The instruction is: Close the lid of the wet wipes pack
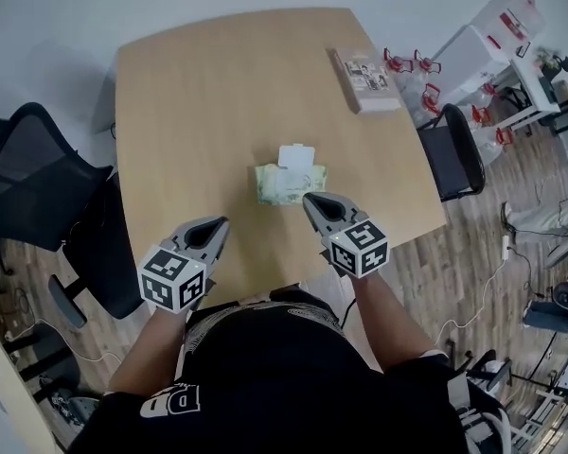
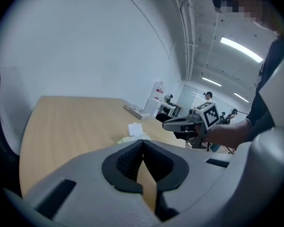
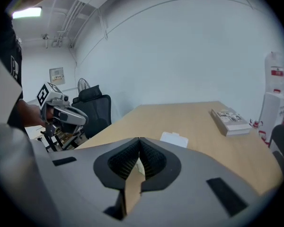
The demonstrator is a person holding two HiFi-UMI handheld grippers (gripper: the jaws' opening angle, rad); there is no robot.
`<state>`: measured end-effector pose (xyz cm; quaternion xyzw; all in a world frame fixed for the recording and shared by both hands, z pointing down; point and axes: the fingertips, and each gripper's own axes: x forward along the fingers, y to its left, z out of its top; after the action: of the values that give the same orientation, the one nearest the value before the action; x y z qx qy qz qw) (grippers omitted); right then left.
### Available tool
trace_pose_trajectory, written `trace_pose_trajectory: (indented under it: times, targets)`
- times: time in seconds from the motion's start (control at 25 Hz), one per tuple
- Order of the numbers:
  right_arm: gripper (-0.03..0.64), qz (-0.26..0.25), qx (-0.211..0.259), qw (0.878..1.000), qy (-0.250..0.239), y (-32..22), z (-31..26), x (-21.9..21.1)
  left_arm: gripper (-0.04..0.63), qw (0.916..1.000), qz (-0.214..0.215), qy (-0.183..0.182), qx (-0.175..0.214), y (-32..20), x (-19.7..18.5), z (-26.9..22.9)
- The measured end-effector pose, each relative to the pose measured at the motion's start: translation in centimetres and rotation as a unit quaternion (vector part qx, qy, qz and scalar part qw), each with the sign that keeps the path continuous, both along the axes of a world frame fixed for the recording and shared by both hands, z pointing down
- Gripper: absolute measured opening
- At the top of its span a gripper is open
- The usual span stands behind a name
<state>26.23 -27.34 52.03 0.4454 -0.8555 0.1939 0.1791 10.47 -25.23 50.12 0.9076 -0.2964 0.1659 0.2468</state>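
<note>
The pale green wet wipes pack [image 1: 286, 185] lies in the middle of the wooden table [image 1: 199, 93], with its white lid [image 1: 296, 156] flipped open toward the far side. My right gripper [image 1: 311, 200] is shut and empty, its tip at the pack's near right corner. My left gripper [image 1: 219, 227] is shut too, holding nothing, near the table's front edge to the left of the pack. In the left gripper view the pack [image 2: 131, 137] and lid [image 2: 135, 128] show just past the closed jaws. The right gripper view shows the lid [image 3: 174, 138] beyond its closed jaws.
A book [image 1: 365, 79] lies at the table's far right corner. Black office chairs stand to the left [image 1: 28, 183] and right [image 1: 459, 149] of the table. White equipment with red clamps [image 1: 473, 55] stands beyond the right chair.
</note>
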Motion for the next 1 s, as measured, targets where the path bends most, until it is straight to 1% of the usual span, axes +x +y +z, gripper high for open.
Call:
trace_pose_trajectory:
  times: [0.16, 0.36, 0.56, 0.72, 0.88, 1.0]
  targets:
    - [0.008, -0.031, -0.004, 0.999, 0.024, -2.9, 0.7, 0.9, 0.017, 0.9996, -0.029, 0.001, -0.003, -0.5, 0.5, -0.1]
    - [0.009, -0.062, -0.01, 0.996, 0.059, -6.5, 2.1, 1.2, 0.017, 0.9984, -0.055, -0.015, 0.007, -1.0, 0.4, 0.0]
    - [0.033, -0.093, -0.012, 0.989, 0.117, -9.2, 3.7, 1.6, 0.017, 0.9969, -0.076, -0.017, 0.002, -1.5, 0.1, 0.2]
    - [0.05, -0.127, -0.006, 0.975, 0.181, -11.0, 5.0, 1.7, 0.017, 0.9959, -0.089, -0.017, 0.0, -1.8, -0.5, 0.4]
    - [0.077, -0.161, -0.01, 0.956, 0.246, -12.6, 6.5, 1.9, 0.017, 0.9948, -0.101, -0.017, -0.004, -1.8, -1.4, 0.7]
    - [0.077, -0.184, -0.014, 0.943, 0.278, -13.9, 7.4, 2.0, 0.017, 0.9941, -0.107, -0.017, -0.009, -1.7, -2.1, 0.9]
